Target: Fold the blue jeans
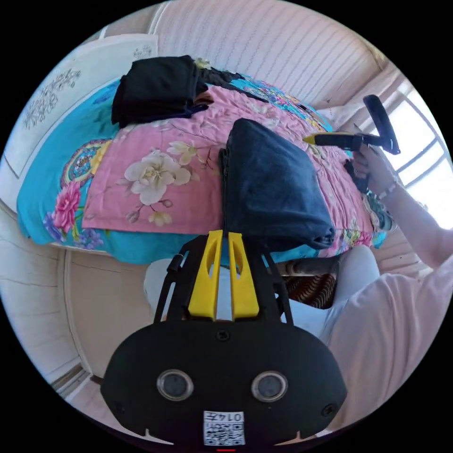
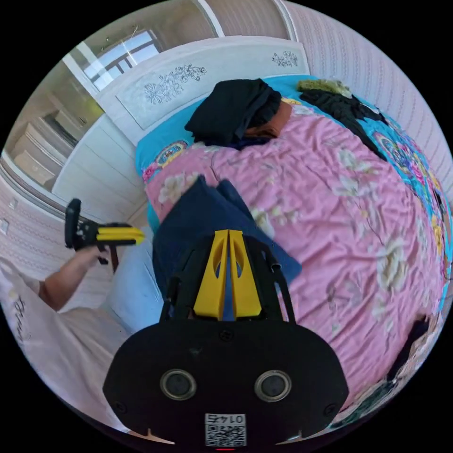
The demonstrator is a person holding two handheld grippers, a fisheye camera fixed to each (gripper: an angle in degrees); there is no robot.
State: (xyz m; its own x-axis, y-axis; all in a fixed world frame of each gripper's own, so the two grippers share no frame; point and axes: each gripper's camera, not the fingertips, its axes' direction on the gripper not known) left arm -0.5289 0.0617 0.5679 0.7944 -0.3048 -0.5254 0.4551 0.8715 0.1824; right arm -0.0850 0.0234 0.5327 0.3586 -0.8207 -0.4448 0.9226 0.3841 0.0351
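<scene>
The blue jeans point(image 1: 273, 188) lie folded into a thick dark rectangle on the pink flowered bedspread point(image 1: 155, 198), close to the bed's near edge. My left gripper point(image 1: 224, 233) hovers just off that edge beside the jeans, jaws together with nothing in them. A hand holds my right gripper point(image 1: 307, 138) in the air past the jeans' far side, its yellow jaws shut and empty. From the right gripper view the jeans point(image 2: 203, 217) sit just ahead of my right gripper point(image 2: 229, 232), and the left gripper point(image 2: 140, 235) is held off the bed's side.
A pile of black clothes point(image 1: 155, 87) rests near the white headboard point(image 2: 188, 80). More dark garments point(image 2: 339, 106) lie along the bed's far side. The person's pale clothes point(image 1: 377, 321) are by the bed edge. A bright window point(image 1: 424, 155) is behind the arm.
</scene>
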